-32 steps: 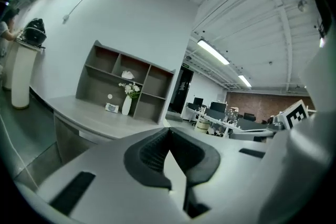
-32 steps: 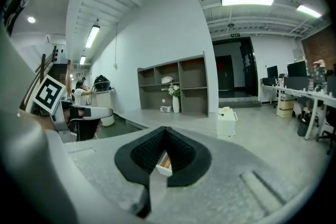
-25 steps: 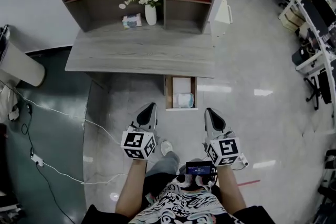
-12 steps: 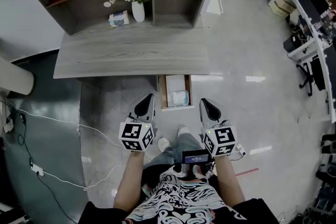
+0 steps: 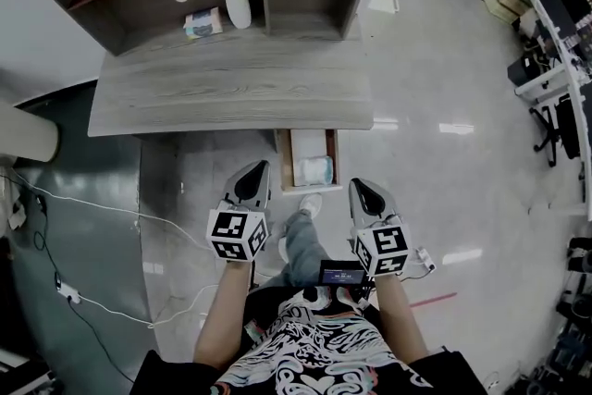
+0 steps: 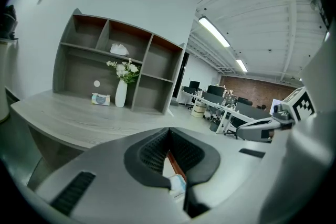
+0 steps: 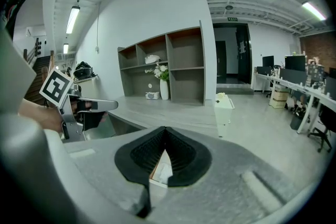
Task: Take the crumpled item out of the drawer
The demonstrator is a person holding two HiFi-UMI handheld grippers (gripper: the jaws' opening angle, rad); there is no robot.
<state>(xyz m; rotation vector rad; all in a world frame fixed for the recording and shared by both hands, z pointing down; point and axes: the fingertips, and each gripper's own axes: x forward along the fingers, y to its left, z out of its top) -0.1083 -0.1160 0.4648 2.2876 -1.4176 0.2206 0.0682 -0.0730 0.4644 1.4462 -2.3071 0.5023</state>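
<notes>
Plainly nothing is out yet: the crumpled item point(image 5: 316, 171) lies in the open drawer point(image 5: 282, 162) below the front edge of the counter point(image 5: 231, 92), while your left tongs point(image 5: 255, 171) and right tongs point(image 5: 362, 189), seemingly both clenched empty, hang short of it.

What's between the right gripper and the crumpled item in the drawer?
Nothing visible. The drawer is open and the item lies uncovered at its front. The right gripper, jaws shut, is held just right of the drawer. A shoe sits before the drawer front, off that path.
</notes>
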